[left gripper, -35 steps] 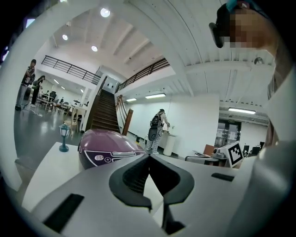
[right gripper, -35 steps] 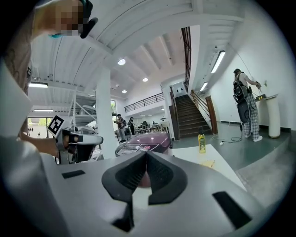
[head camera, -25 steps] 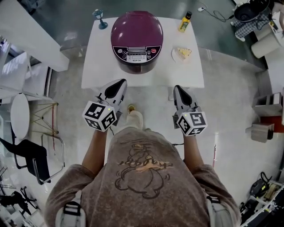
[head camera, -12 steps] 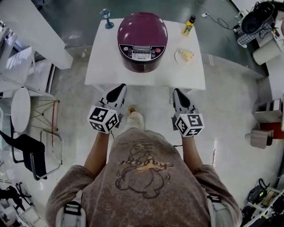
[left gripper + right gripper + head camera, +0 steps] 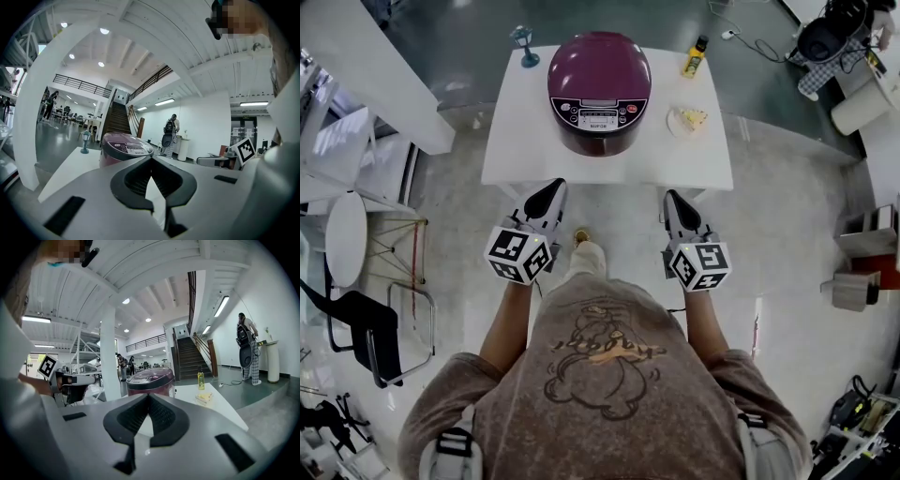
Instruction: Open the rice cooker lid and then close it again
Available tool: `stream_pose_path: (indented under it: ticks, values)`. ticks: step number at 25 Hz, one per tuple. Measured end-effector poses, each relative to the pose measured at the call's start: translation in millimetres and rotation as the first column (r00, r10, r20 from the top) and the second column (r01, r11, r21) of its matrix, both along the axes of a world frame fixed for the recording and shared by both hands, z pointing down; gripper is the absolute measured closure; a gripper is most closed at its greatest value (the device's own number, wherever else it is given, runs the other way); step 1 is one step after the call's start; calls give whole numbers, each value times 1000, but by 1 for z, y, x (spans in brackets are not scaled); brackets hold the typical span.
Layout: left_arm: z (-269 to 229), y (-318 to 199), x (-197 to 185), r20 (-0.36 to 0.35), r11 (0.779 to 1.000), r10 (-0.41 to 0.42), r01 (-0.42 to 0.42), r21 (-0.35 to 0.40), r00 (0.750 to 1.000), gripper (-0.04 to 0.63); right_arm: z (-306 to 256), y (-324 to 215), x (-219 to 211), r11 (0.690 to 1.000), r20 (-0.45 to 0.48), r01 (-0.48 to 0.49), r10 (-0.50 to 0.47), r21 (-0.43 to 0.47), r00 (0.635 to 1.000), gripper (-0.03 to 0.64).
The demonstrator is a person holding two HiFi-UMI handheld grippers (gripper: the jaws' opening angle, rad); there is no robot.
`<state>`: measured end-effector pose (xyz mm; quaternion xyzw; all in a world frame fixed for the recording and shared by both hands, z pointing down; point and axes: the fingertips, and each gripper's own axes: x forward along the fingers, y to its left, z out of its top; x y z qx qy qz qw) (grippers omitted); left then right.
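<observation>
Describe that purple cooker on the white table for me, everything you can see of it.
The rice cooker is round and domed, with a glossy plum-coloured shell that looks like plastic. Its lid is shut. A silver control panel with buttons faces the person. It stands upright near the middle of the white table, touched by nothing else.

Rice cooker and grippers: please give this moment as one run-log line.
rice cooker: lid closed, on table | left gripper: shut, empty | right gripper: shut, empty | both clear of cooker
</observation>
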<state>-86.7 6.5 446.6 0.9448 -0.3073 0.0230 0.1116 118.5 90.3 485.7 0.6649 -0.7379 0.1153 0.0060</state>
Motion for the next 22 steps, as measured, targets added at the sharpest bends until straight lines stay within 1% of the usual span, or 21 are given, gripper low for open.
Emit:
stream_pose_path:
  ticks: [5, 10, 14, 22]
  values:
    - [-4, 2, 2, -7, 1000, 8, -8, 1, 1000, 575, -1, 2, 0, 1000, 5, -5, 5, 1, 1000, 615]
    - [-6, 0, -1, -26, 1000, -4, 4, -10, 1000, 575, 0, 2, -5, 1000, 5, 9, -9, -2, 1000, 615]
    - [-6, 2, -1, -28, 1000, -4, 3, -11, 1000, 575, -2, 2, -8, 1000, 4, 23, -23, 0, 1000, 615]
    - [-4, 6, -3, -58, 999, -8, 6, -36, 998, 574, -3, 2, -11, 1000, -1, 29, -29, 2, 1000, 617]
